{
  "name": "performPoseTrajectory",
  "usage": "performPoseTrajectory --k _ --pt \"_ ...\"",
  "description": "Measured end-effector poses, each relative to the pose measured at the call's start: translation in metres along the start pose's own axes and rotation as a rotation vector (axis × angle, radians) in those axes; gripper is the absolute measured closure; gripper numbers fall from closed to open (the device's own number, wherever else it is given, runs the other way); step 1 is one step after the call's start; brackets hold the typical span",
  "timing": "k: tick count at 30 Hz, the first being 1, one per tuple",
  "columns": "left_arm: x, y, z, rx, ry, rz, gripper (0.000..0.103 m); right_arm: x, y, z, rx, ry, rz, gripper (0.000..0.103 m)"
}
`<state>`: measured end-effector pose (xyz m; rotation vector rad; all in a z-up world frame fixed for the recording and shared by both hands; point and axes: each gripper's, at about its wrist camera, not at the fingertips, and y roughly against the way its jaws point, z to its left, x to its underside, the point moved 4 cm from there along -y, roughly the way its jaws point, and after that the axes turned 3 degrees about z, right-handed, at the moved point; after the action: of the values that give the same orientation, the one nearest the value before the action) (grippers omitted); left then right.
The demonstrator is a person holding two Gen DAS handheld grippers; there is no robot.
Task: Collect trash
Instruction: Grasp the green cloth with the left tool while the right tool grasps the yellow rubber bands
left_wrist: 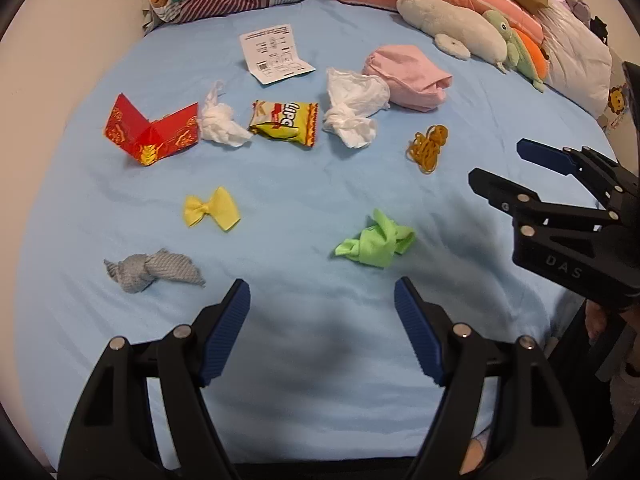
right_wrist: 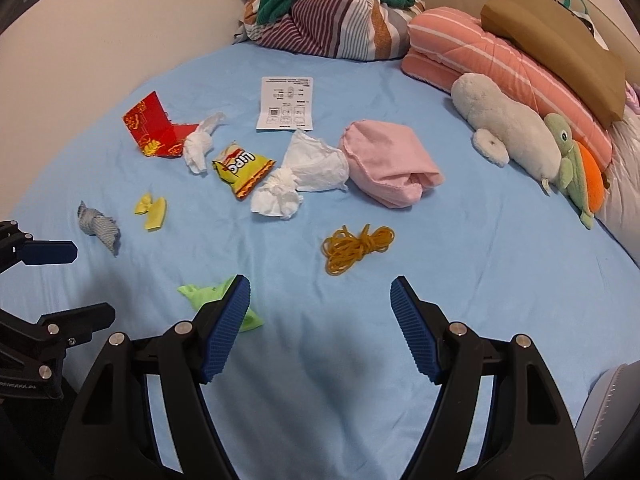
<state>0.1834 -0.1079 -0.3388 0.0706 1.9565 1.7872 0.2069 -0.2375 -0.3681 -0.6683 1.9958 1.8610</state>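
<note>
Litter lies scattered on a light blue bedsheet: a yellow snack wrapper, two crumpled white tissues, a folded red packet and a printed leaflet. My left gripper hovers open over bare sheet, nearer than a knotted green cloth. In the right wrist view my right gripper is open too, its left finger covering part of the green cloth; the wrapper and rubber bands lie beyond it. Nothing sits between either pair of jaws.
Also on the sheet are a yellow bow, a grey knotted cloth, a pink folded cloth and orange rubber bands. Plush toys, pillows and bundled bedding line the far edge.
</note>
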Motion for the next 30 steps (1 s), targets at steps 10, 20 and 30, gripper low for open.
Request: performPoseTrajectory --k 10,20,30 --pt "-0.027 -0.056 -0.029 0.024 -0.06 0.041 0.029 -0.008 -0.051 -0.033 0.018 -0.055 0.042 0.034" --pt "-0.03 -0.11 -0.037 0.065 -0.121 0.101 0.049 -0.002 -0.113 -0.039 0.033 -0.083 0.15 0.049" --pt "-0.035 -0.111 -0.042 0.082 -0.13 0.043 0.075 -0.006 -0.114 -0.021 -0.043 -0.018 0.126 0.096"
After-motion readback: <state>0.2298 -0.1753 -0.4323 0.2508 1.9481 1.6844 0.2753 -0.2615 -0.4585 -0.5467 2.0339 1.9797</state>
